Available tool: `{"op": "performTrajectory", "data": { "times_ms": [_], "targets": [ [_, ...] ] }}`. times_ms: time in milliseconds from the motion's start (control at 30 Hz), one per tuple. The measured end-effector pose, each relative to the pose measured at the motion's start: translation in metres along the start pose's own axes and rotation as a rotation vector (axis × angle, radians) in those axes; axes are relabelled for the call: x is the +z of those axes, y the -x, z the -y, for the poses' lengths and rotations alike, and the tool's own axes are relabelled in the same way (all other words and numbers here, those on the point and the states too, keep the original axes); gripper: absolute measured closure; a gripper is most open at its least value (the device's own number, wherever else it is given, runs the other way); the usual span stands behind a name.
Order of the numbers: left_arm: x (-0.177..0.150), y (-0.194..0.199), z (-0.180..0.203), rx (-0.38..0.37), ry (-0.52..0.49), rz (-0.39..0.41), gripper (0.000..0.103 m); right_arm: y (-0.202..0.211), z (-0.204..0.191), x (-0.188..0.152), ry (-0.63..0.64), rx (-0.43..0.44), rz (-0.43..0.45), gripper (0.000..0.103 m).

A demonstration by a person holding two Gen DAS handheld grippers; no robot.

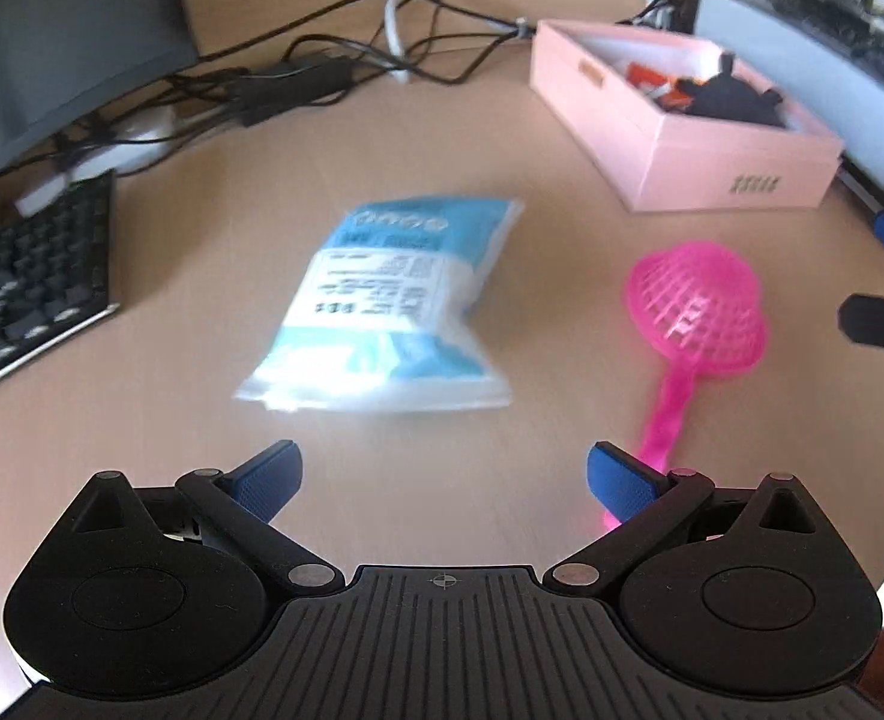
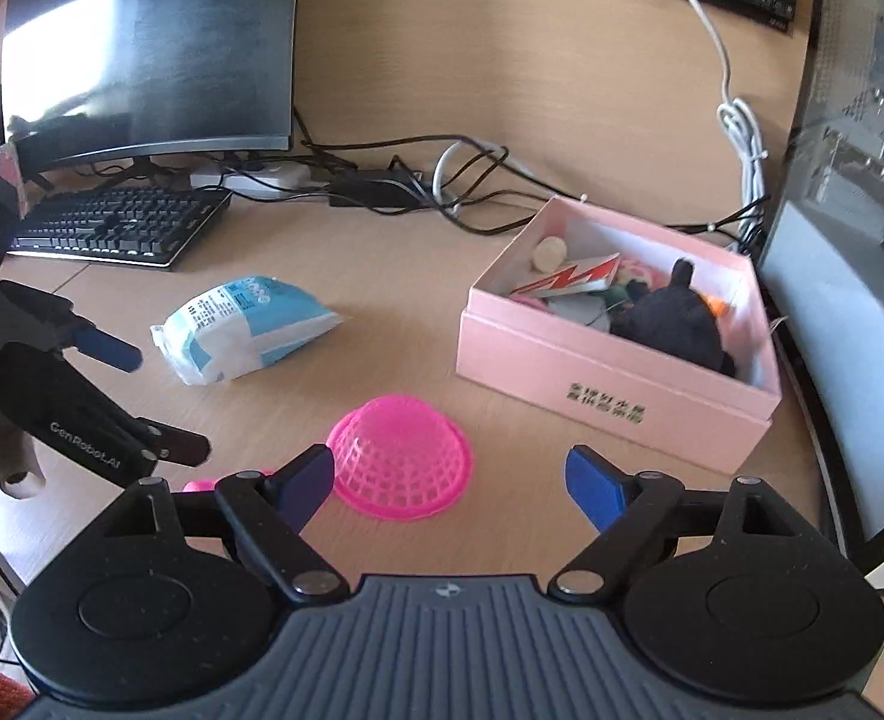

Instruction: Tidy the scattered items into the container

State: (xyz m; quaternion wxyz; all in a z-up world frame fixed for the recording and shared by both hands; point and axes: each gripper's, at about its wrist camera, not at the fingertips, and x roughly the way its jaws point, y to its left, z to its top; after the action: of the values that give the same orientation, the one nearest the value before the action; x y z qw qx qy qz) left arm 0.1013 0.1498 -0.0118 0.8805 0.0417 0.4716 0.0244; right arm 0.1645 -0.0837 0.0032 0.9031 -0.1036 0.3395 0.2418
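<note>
Pink box (image 2: 616, 360) waits at 1 o'clock, already part full.

Two things are left on the desk (image 1: 417, 138): a blue and white packet (image 1: 387, 306) at 12 o'clock from the left gripper (image 1: 442, 480), and a pink strainer (image 2: 402, 456) just ahead of the right gripper (image 2: 451, 483). I think picking up is the step now. Both grippers have their fingers wide apart and hold nothing. Next, each should reach forward and squeeze its thing.

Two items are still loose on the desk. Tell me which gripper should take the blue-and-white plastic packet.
Left. The left gripper is open and aimed at the blue-and-white plastic packet, which lies straight ahead between its fingers. The right gripper, also open, faces the pink mesh plastic strainer instead.
</note>
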Motion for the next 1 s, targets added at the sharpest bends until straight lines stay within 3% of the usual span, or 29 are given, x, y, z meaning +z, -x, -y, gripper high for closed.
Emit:
{"op": "performTrajectory", "data": {
  "times_ms": [200, 267, 333, 400, 467, 567, 633, 700, 767, 867, 1000],
  "targets": [
    [-0.001, 0.006, -0.055, 0.299, 0.181, -0.02, 0.0, -0.015, 0.002, -0.004, -0.041, 0.047, -0.041, 0.017],
    [-0.004, 0.011, -0.077, 0.355, 0.271, -0.026, 0.0, -0.017, -0.001, -0.006, -0.039, 0.056, -0.048, 0.016],
    [-0.007, 0.019, -0.09, 0.335, 0.347, -0.008, 0.0, -0.019, -0.004, -0.008, -0.036, 0.066, -0.056, 0.016],
    [-0.007, 0.029, -0.092, 0.24, 0.373, 0.046, 0.0, -0.02, -0.006, -0.01, -0.026, 0.07, -0.064, 0.015],
    [-0.005, 0.037, -0.08, 0.107, 0.326, 0.11, 0.0, -0.02, -0.008, -0.01, -0.017, 0.072, -0.067, 0.015],
    [0.004, 0.037, -0.048, -0.023, 0.201, 0.159, 0.0, -0.015, -0.012, -0.01, -0.004, 0.075, -0.062, 0.013],
    [0.011, 0.028, -0.024, -0.02, 0.113, 0.178, 0.0, -0.011, -0.014, -0.012, 0.005, 0.072, -0.062, 0.013],
    [0.022, 0.012, -0.008, 0.032, 0.064, 0.165, 0.0, -0.006, -0.015, -0.016, 0.012, 0.063, -0.061, 0.013],
    [0.033, -0.007, -0.003, 0.068, 0.078, 0.137, 0.0, -0.001, -0.013, -0.019, 0.014, 0.048, -0.059, 0.013],
    [0.044, -0.024, 0.0, 0.064, 0.11, 0.101, 0.0, 0.007, -0.007, -0.024, -0.004, 0.016, -0.059, 0.013],
    [0.048, -0.041, 0.009, 0.072, 0.052, 0.084, 0.0, 0.012, 0.007, -0.031, -0.057, -0.021, -0.079, 0.012]
  ]
}}
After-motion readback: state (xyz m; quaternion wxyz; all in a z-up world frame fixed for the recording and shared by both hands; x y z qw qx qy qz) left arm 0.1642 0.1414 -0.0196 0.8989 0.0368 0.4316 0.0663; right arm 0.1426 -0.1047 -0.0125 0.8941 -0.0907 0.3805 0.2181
